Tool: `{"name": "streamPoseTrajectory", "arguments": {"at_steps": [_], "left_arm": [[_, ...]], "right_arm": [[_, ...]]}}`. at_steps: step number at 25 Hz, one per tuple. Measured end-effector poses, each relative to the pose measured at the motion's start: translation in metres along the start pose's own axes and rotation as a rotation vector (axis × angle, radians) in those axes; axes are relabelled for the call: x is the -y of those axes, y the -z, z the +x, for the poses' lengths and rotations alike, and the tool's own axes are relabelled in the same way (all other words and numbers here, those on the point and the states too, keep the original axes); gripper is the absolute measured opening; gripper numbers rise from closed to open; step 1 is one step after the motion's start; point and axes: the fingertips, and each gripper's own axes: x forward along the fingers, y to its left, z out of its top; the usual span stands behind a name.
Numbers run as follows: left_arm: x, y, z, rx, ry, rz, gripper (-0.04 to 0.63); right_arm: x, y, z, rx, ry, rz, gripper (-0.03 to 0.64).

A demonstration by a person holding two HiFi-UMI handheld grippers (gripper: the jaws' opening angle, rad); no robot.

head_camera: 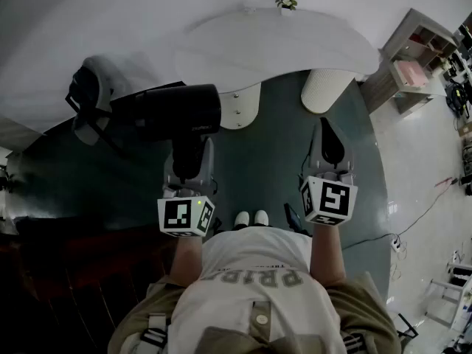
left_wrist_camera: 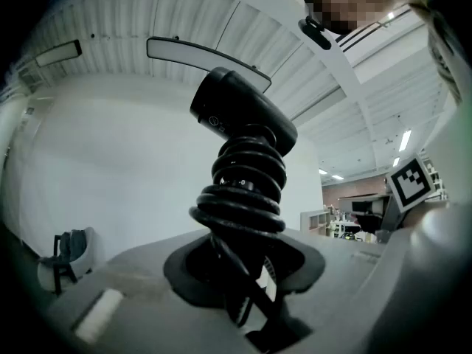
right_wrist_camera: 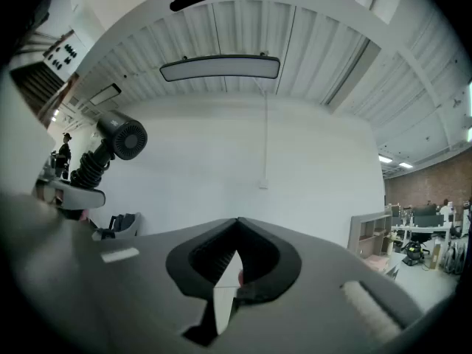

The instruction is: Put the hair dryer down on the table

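Handle of hair dryer [head_camera: 171, 111] hidden under coiled cord [left_wrist_camera: 247, 190] and left gripper [head_camera: 187, 157], contact between fingers [left_wrist_camera: 354, 271] and handle lost in dark recess, small item [head_camera: 286, 2] at far tabletop [head_camera: 295, 43] edge too small to identify, shelf unit [head_camera: 422, 54] cut off by right edge, person's torso [head_camera: 254, 286] cut off by lower edge.

Ahead, a white curved table [head_camera: 295, 43] on a round white leg [head_camera: 324, 91], with a small plant [head_camera: 286, 2] at its far edge and a plain white wall [right_wrist_camera: 295, 168] beyond. Underfoot, dark teal floor [head_camera: 273, 153], meeting glossy pale floor [head_camera: 420, 175] at right, near an open shelf [head_camera: 413, 57]; at left, a chair [head_camera: 92, 98]. Overhead, slatted white ceiling [right_wrist_camera: 221, 28] with a long lamp [right_wrist_camera: 220, 67].
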Motion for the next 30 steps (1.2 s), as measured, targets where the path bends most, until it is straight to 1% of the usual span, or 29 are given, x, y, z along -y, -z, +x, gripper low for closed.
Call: {"name": "streamPoseTrajectory", "arguments": {"at_steps": [6, 11, 16, 19, 23, 24, 25, 26, 28, 30], "left_arm": [[0.006, -0.002, 0.006, 0.006, -0.006, 0.007, 0.137], [0.01, -0.001, 0.005, 0.011, -0.01, 0.014, 0.137], [0.016, 0.0, 0.007, 0.01, -0.017, 0.015, 0.137], [0.021, 0.0, 0.011, 0.002, -0.025, 0.016, 0.137], [0.027, -0.006, 0.018, 0.01, -0.046, 0.024, 0.137], [0.029, -0.007, 0.02, 0.013, -0.049, 0.027, 0.137], [0.031, -0.009, 0.022, 0.016, -0.052, 0.029, 0.137], [0.033, -0.01, 0.024, 0.017, -0.056, 0.03, 0.137], [0.035, -0.011, 0.025, 0.018, -0.064, 0.032, 0.137], [0.038, -0.01, 0.027, 0.019, -0.068, 0.039, 0.137]], "right_arm": [[0.007, -0.001, 0.001, 0.004, -0.003, -0.018, -0.003], [0.008, 0.003, -0.002, -0.006, -0.009, -0.057, -0.003], [0.012, 0.01, -0.004, -0.022, -0.02, -0.063, -0.003], [0.021, 0.012, -0.003, -0.028, -0.027, -0.031, -0.003], [0.038, 0.006, -0.002, 0.009, -0.059, 0.066, 0.002], [0.04, 0.006, -0.001, 0.009, -0.079, 0.079, 0.042], [0.042, 0.007, 0.001, 0.005, -0.103, 0.087, 0.166], [0.044, 0.008, 0.002, 0.001, -0.121, 0.093, 0.267], [0.049, 0.011, 0.002, 0.001, -0.132, 0.103, 0.325], [0.054, 0.013, 0.002, -0.003, -0.13, 0.101, 0.339]]}}
